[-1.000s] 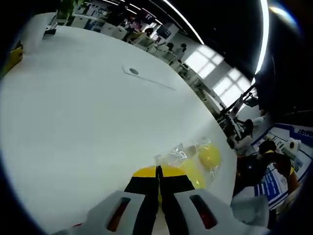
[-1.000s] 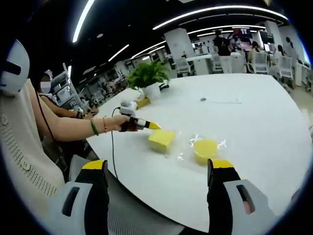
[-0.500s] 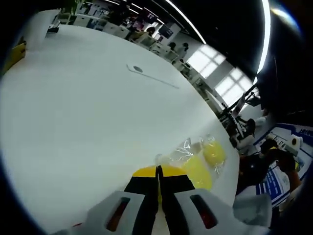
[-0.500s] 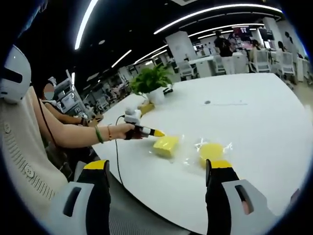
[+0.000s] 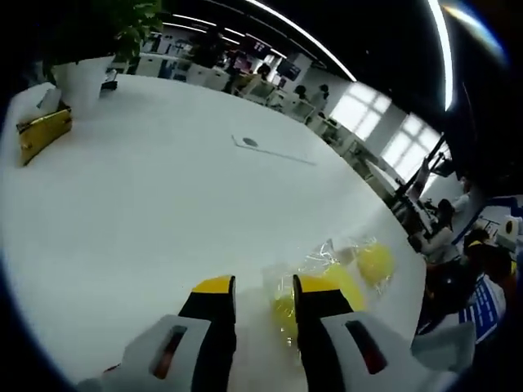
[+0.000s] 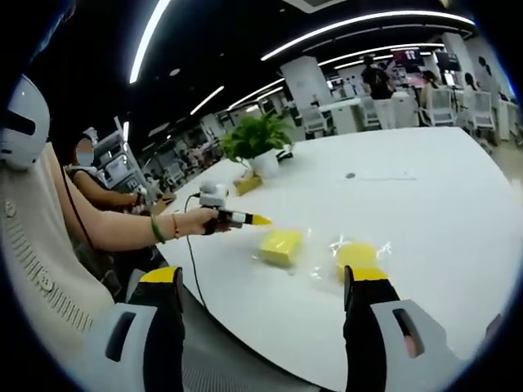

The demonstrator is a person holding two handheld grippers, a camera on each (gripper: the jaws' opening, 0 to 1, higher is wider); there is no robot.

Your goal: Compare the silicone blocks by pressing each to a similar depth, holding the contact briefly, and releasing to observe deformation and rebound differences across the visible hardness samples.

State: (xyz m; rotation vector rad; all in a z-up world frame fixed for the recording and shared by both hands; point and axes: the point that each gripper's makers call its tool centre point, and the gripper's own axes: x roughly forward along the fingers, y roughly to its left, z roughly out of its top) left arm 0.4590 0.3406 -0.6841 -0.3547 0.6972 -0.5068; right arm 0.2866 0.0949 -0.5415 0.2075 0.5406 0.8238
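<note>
Hovering left tongs [image 5: 255, 287] slightly parted beside square block [image 5: 304, 298]; right tongs [image 6: 265, 276] wide.

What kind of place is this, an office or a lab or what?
Probably a big open-plan office or workspace: long ceiling light strips, rows of desks and chairs behind a large white table, and a potted plant.

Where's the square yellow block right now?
In the right gripper view the square block lies on the white table, between the left claw and the round block.
</note>
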